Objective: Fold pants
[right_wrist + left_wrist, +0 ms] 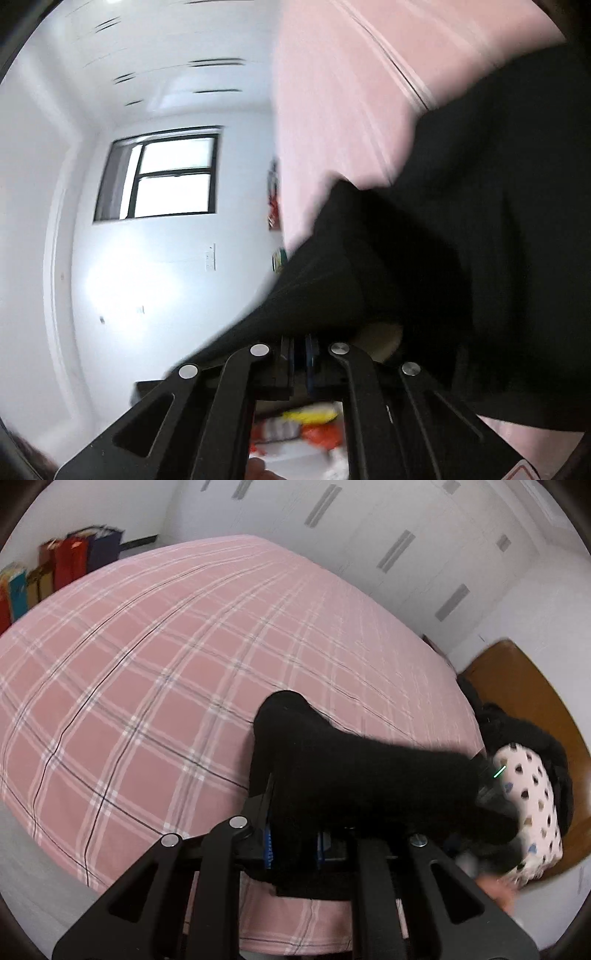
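Observation:
The black pants (354, 775) hang bunched between my two grippers above the pink plaid bed (155, 657). My left gripper (295, 849) is shut on one edge of the pants, and the cloth drapes over its blue-padded jaws. The right gripper shows at the far end of the stretched cloth in the left wrist view (491, 794). In the right wrist view my right gripper (301, 354) is shut on the black pants (461, 258), which fill the right half of that blurred frame over the pink sheet (343, 92).
A polka-dot pillow (532, 805) and dark clothes (517, 731) lie against the brown headboard (535, 694) at right. Coloured bags (62, 565) stand beyond the bed's far left edge. White wardrobe doors (369, 535) stand behind. A window (166, 177) is in the white wall.

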Tool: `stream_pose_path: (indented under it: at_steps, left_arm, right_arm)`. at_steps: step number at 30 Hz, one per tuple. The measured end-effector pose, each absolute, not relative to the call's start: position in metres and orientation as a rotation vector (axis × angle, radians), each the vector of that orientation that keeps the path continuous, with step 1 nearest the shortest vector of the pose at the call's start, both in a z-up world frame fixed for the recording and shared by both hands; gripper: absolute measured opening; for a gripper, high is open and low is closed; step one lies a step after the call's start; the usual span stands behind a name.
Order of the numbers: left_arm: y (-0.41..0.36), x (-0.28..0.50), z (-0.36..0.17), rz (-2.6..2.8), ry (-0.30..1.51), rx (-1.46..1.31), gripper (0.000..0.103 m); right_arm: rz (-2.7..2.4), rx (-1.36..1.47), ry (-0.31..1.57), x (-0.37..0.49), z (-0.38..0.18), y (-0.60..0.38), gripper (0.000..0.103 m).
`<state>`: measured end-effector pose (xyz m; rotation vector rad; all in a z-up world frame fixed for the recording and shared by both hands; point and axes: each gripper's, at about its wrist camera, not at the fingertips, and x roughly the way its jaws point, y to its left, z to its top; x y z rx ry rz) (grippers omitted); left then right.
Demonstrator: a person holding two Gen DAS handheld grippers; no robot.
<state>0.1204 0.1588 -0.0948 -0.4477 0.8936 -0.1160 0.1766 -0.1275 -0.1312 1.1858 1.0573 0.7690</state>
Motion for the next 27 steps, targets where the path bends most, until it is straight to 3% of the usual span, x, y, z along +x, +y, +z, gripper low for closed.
stream_pose_path:
  at_steps: [4, 7, 8, 9, 10, 11, 16, 18, 21, 23, 24, 25, 26, 27]
  left_arm:
    - [0.089, 0.111, -0.076, -0.314, 0.894, -0.366, 0.017]
    - [0.014, 0.101, -0.083, -0.492, 0.927, -0.309, 0.023]
    - [-0.009, 0.098, -0.091, -0.528, 0.949, -0.303, 0.037]
    - [-0.033, 0.092, -0.104, -0.589, 0.981, -0.326, 0.056]
    - [-0.044, 0.089, -0.113, -0.608, 1.004, -0.341, 0.063]
    - [-0.056, 0.084, -0.123, -0.620, 1.040, -0.364, 0.067]
    - [-0.053, 0.069, -0.133, -0.572, 1.076, -0.330, 0.079]
    - [-0.039, 0.069, -0.130, -0.491, 1.056, -0.274, 0.080]
    - [-0.016, 0.073, -0.125, -0.360, 1.034, -0.185, 0.081]
    - [-0.003, 0.076, -0.119, -0.270, 1.009, -0.113, 0.081]
    - [0.002, 0.074, -0.116, -0.241, 0.997, -0.089, 0.083]
    - [0.008, 0.075, -0.114, -0.210, 0.985, -0.070, 0.085]
    - [0.013, 0.076, -0.111, -0.181, 0.974, -0.053, 0.086]
    - [0.018, 0.078, -0.108, -0.156, 0.966, -0.042, 0.086]
  right_arm:
    - [0.700, 0.959, 0.891, 0.164, -0.056, -0.213, 0.002]
    - [0.528, 0.799, 0.869, 0.145, -0.049, -0.279, 0.003]
    - [0.387, 0.712, 0.887, 0.138, -0.057, -0.305, 0.011]
    - [0.274, 0.650, 0.902, 0.131, -0.064, -0.321, 0.028]
    - [0.139, 0.573, 0.914, 0.121, -0.073, -0.339, 0.039]
    - [0.032, 0.504, 0.936, 0.105, -0.083, -0.355, 0.043]
    - [0.225, 0.637, 1.017, 0.060, -0.120, -0.350, 0.047]
    - [0.261, 0.670, 1.063, 0.060, -0.142, -0.339, 0.056]
    - [0.305, 0.723, 1.134, 0.075, -0.175, -0.315, 0.056]
    - [0.309, 0.748, 1.137, 0.085, -0.186, -0.309, 0.061]
    - [0.327, 0.762, 1.102, 0.086, -0.186, -0.307, 0.060]
    - [0.340, 0.761, 1.091, 0.089, -0.187, -0.301, 0.050]
    - [0.354, 0.734, 1.116, 0.097, -0.186, -0.298, 0.012]
    - [0.357, 0.710, 1.108, 0.096, -0.179, -0.296, 0.012]
